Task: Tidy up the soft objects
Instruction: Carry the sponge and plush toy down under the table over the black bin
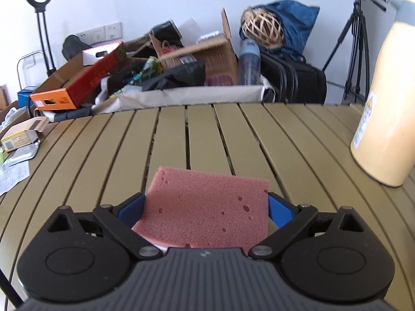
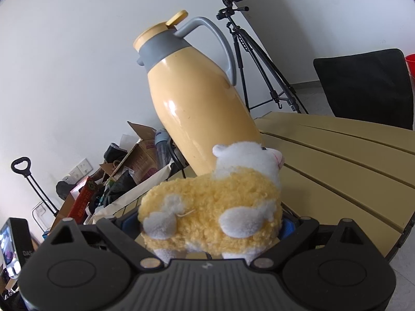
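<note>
Left tool [image 1: 206, 208]: blue pads [image 1: 131, 208] pressed on both sides of a pink sponge [image 1: 205, 207], closed to sponge width, held low over the slatted table [image 1: 298, 134]; can't tell if it's touching. Cream thermos jug [image 1: 381, 119] stands far right. Right tool [image 2: 211, 223]: clamped round a yellow/white plush sheep [image 2: 210, 207], lifted w/ the jug [image 2: 197, 98] just beyond. Risk: swinging the sheep fwd could knock the jug over; soft foam & plush may squirm out if grip eases.
</note>
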